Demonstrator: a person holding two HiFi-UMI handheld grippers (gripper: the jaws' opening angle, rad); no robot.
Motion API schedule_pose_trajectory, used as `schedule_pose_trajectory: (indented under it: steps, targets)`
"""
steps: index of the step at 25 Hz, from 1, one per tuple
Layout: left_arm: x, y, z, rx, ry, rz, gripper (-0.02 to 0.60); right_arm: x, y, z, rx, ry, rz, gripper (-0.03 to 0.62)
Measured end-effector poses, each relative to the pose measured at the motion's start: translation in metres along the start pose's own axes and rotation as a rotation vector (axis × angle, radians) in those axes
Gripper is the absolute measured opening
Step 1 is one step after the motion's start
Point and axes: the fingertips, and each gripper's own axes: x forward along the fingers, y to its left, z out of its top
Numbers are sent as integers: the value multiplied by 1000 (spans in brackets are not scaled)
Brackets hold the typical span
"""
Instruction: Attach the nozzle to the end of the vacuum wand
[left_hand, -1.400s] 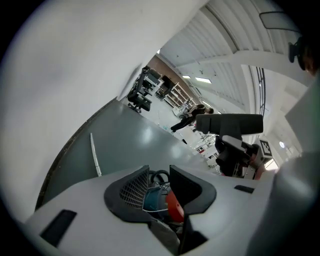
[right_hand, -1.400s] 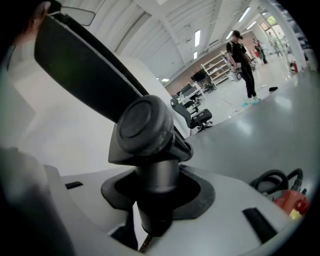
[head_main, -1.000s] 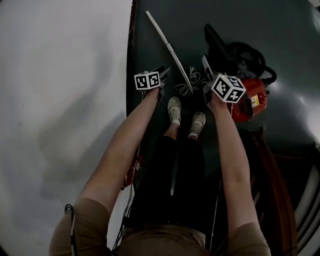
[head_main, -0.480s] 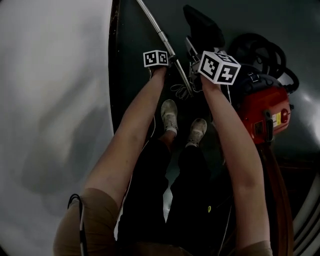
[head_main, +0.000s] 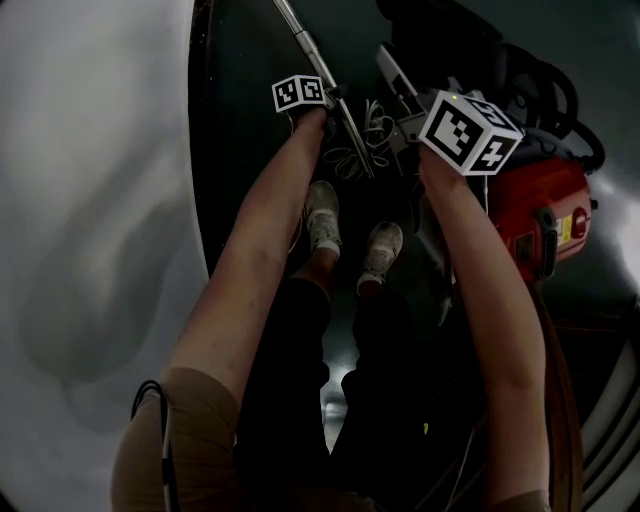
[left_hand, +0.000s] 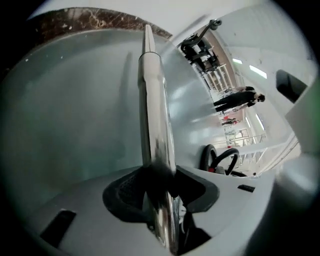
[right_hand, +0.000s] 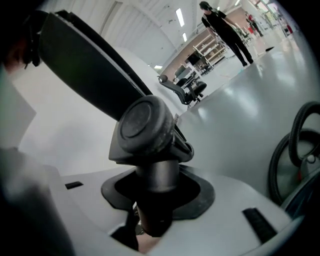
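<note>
shoes (head_main: 322, 215) planted just short of the vacuum wand (left_hand: 152, 100)'s near end, so the person is standing right over the job. left gripper (left_hand: 160, 187) has just been closing its jaws with the wand between them. pads now look clamped on the chrome tube close to that near end, and the rest of the tube runs away along the dark floor (head_main: 240, 150). my read: gripping low steadies the end that takes the fitting. right gripper (right_hand: 155, 197) is clenched on the nozzle (right_hand: 145, 125) by its round neck, flat head sticking out past the jaws. holding it by the neck keeps the socket easy to steer. nozzle sits right of the wand, near but apart, not mated yet. loose white cord (head_main: 362, 135) lies just right of the wand and could snag. red vacuum body (head_main: 545, 215) and black hose (head_main: 555, 100) are further right of the wand.
</note>
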Motion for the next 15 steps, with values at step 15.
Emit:
schedule_pose_trajectory:
  steps: [15]
  targets:
    - [-210, -315, -177, 1023, 29, -225, 167, -263, 288, 247, -394, -316, 28, 160]
